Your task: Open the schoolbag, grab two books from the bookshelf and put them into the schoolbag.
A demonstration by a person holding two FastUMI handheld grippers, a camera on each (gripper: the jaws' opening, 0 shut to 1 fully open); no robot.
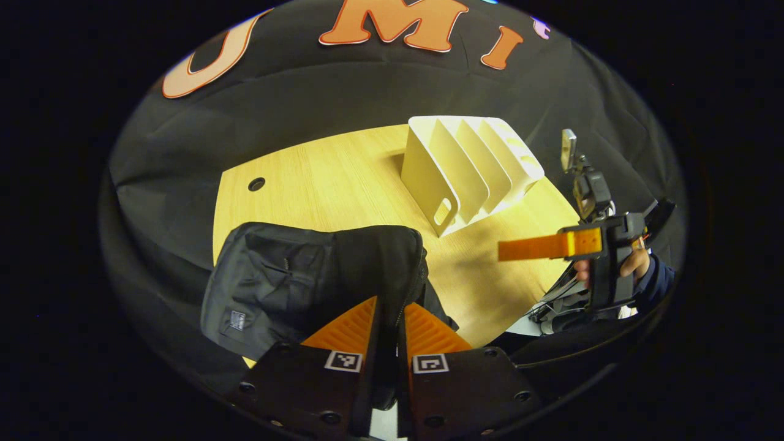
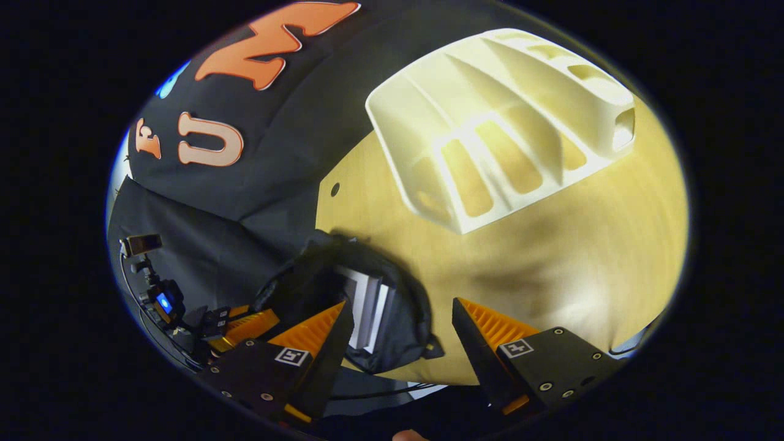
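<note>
Black fabric is what the left gripper view has under it: the soft black zip-up schoolbag [image 1: 318, 275] slumps on the pale wooden table [image 1: 343, 177], and the left gripper [image 1: 390, 318] has its fingers drawn nearly together on the bag's zipped edge, seemingly pinching the rim, though the contact is partly hidden. Behind stands the white plastic slotted bookshelf [image 1: 471, 168], its slots bare of books. Off to the right, the right gripper [image 1: 533, 247] hangs over the table's edge in a person's hand [image 1: 634, 263].

In the right gripper view that gripper's [image 2: 398, 321] fingers stand wide apart, holding nothing, above the bag's open mouth [image 2: 373, 306]. Two white-edged books [image 2: 367, 309] sit upright inside it, so the loading looks done.

The risks lie in letting go. If the left gripper releases the limp rim abruptly, the bag may fold or tip and spill the books. If the right one drops lower, a finger could snag the zip or drag the bag towards the table edge, which lies near.
</note>
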